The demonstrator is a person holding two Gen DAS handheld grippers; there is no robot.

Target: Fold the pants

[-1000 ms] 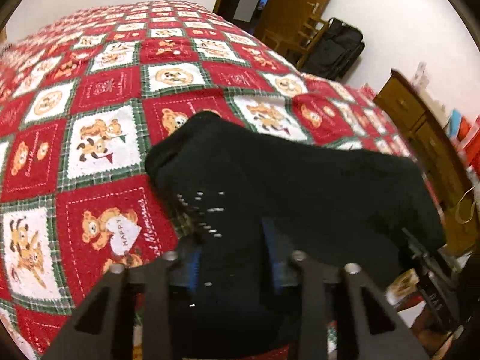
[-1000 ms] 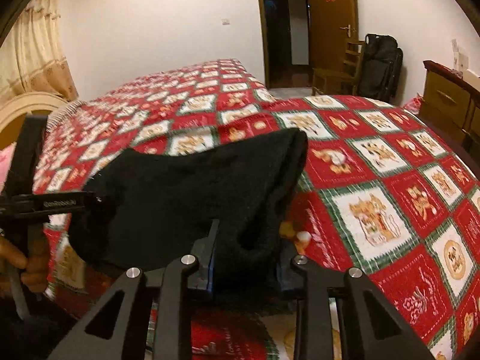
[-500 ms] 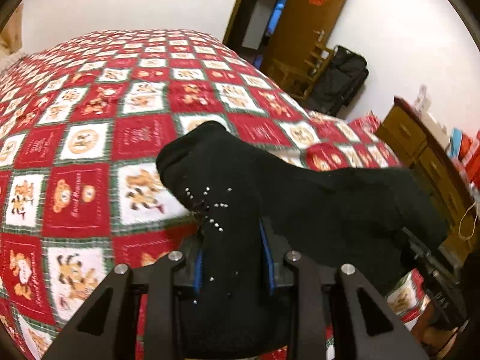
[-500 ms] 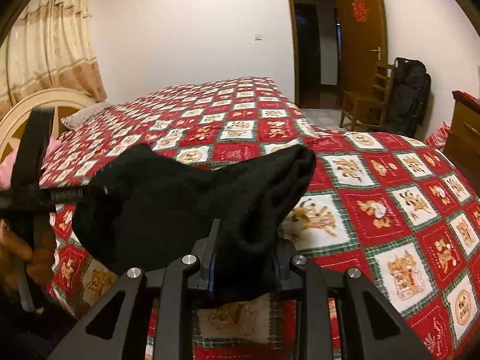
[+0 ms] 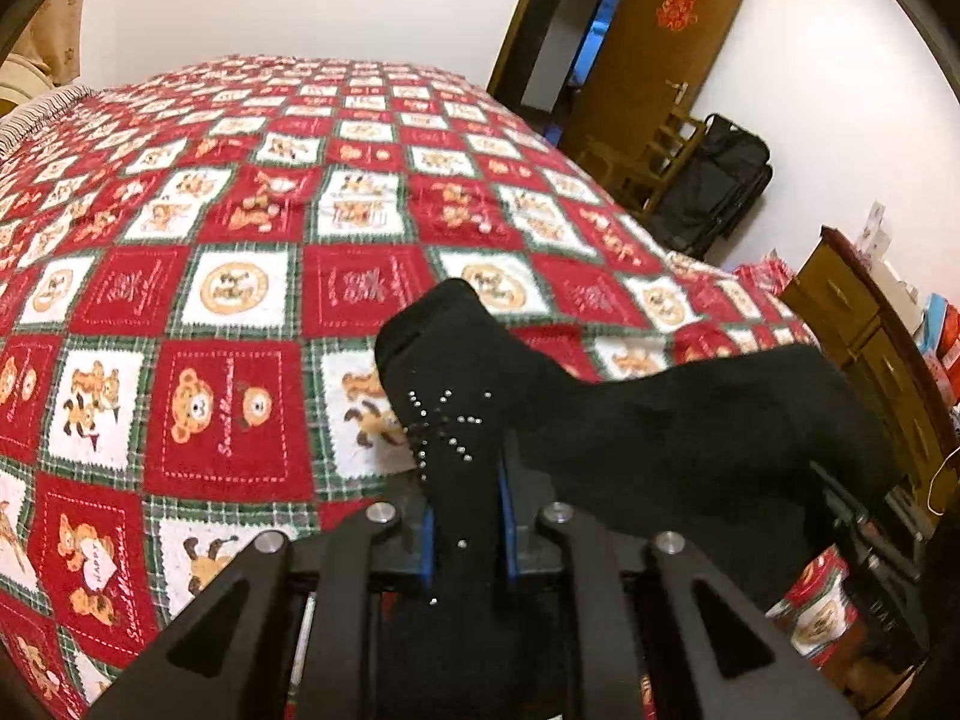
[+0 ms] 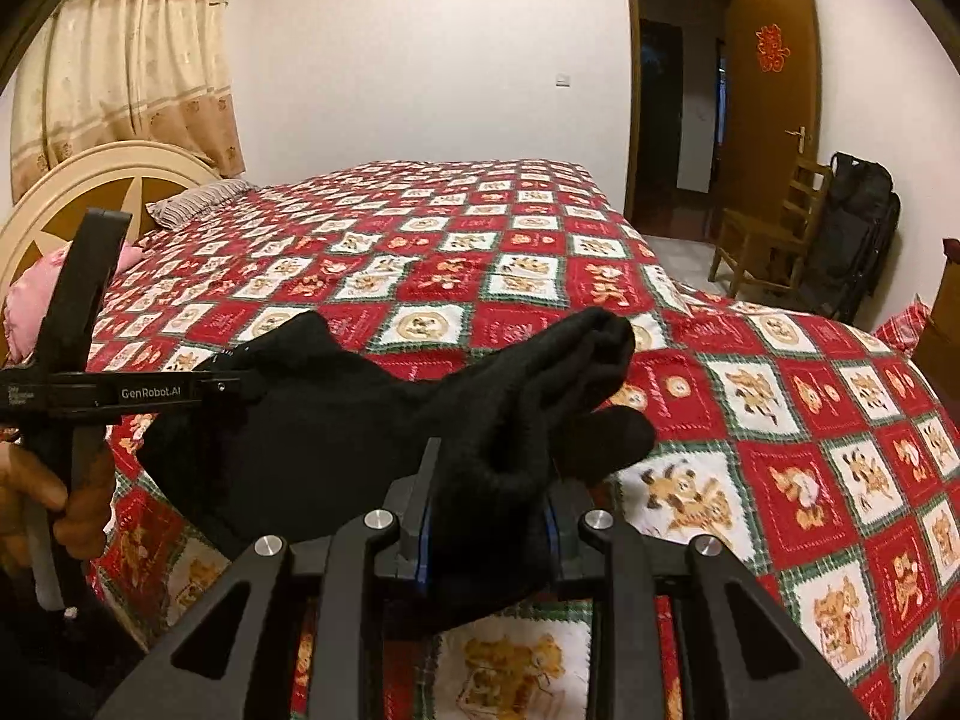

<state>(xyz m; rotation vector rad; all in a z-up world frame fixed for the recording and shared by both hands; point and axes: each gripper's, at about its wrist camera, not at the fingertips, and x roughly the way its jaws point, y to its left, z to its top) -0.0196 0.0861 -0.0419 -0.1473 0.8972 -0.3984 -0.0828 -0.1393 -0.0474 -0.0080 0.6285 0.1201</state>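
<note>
The black pants (image 5: 660,426) hang stretched between my two grippers above the near edge of the bed. My left gripper (image 5: 465,510) is shut on one end, where small silver studs show on the cloth. My right gripper (image 6: 486,516) is shut on the other end of the pants (image 6: 336,420), with bunched cloth sticking out past its fingers. The left gripper (image 6: 222,384) also shows in the right wrist view, at the left, held by a hand. The right gripper shows dimly at the right edge of the left wrist view (image 5: 864,522).
The bed carries a red, white and green bear-patterned quilt (image 5: 240,276). A cream headboard (image 6: 90,180) and pillows are at its far left. A wooden chair (image 6: 762,240), a black bag (image 6: 858,240), an open door (image 6: 768,114) and a wooden dresser (image 5: 870,324) stand to the right.
Both grippers have risen and tilted up with the pants held. More of the room and the far bed shows now, and the pants hang higher above the quilt.
</note>
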